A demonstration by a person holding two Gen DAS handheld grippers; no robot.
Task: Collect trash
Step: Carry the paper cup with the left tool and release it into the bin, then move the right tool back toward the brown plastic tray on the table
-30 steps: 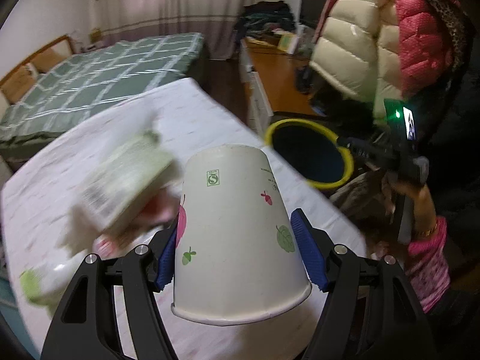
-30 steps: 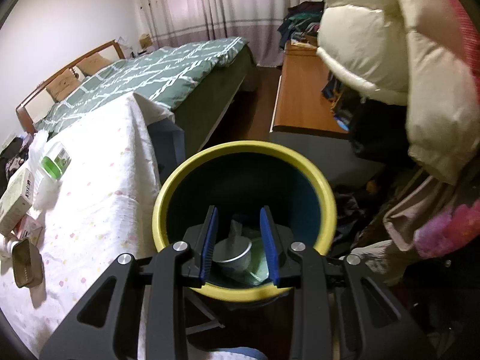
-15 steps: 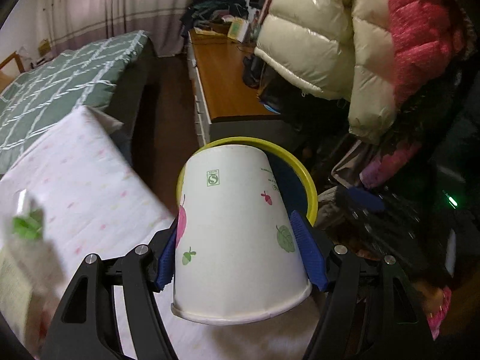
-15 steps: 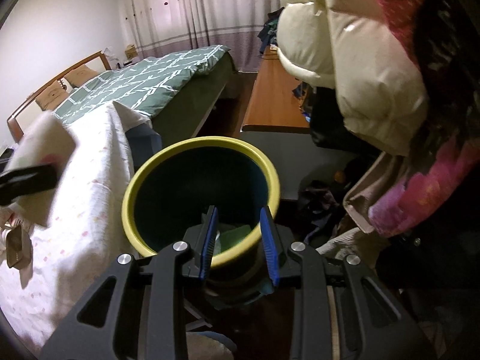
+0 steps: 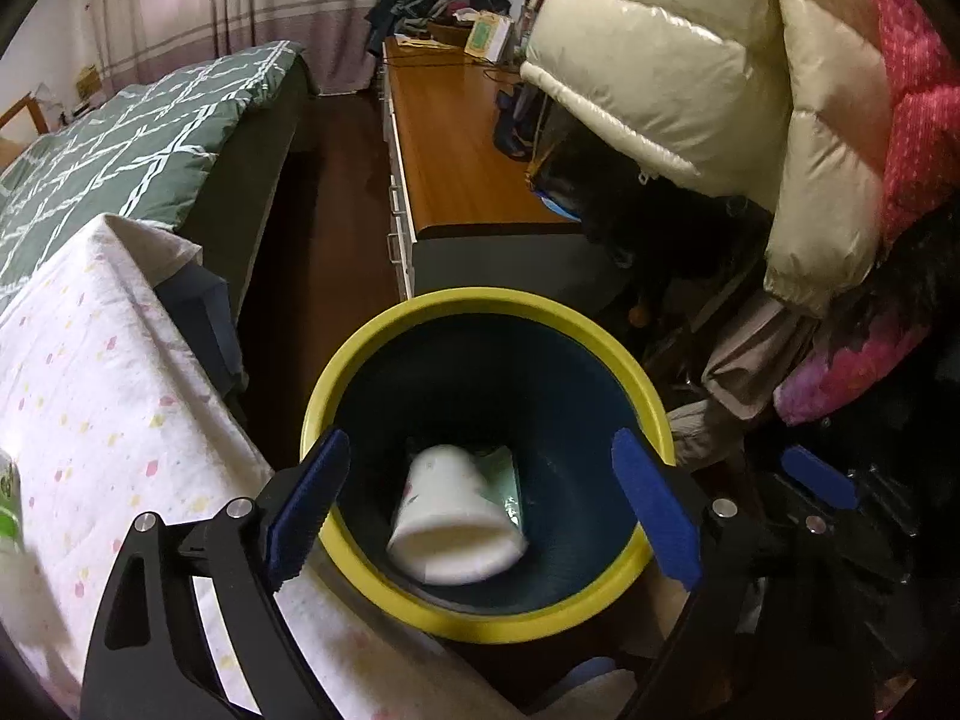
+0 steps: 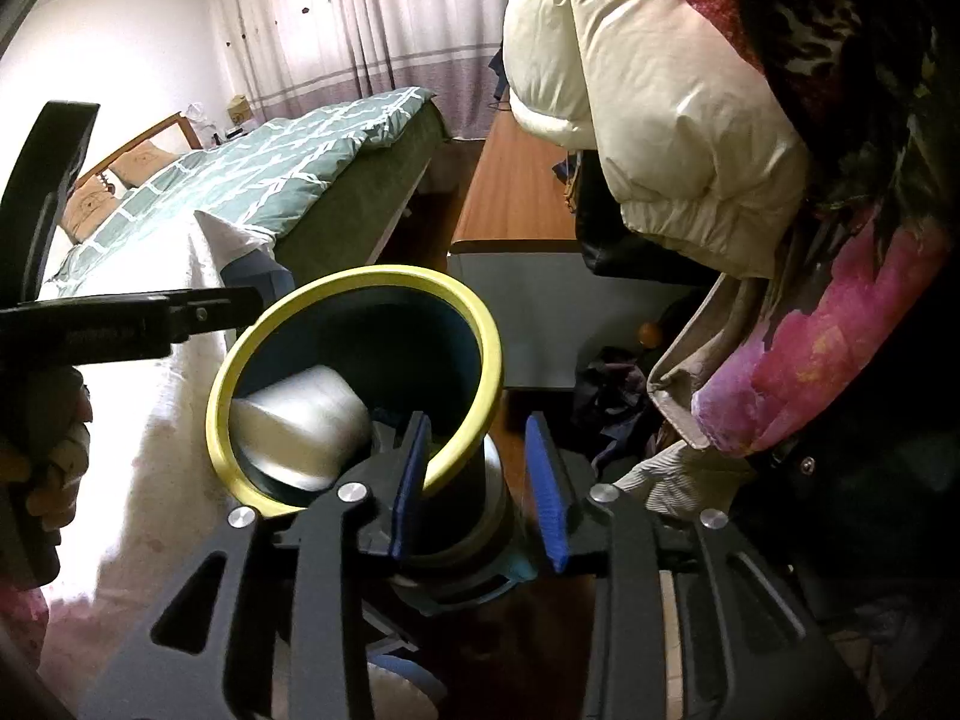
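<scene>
A yellow-rimmed dark bin stands beside the table. Inside it lies a white paper cup with small printed fruit, blurred and tilted, on top of a green packet. My left gripper hangs over the bin mouth, jaws opening wide, with nothing touching the pads. In the right wrist view the bin and the blurred cup show beyond my right gripper. Its jaws are narrowly apart, opening and holding nothing. It sits right of the bin, where one blue pad shows.
The table under a white dotted cloth borders the bin on the left, with a green-labelled item at its edge. A green bed, a wooden cabinet and hanging puffy coats crowd the far and right sides.
My left gripper swung from the table to above the bin, opened, and the cup dropped in. My right gripper drew back from over the bin mouth.
</scene>
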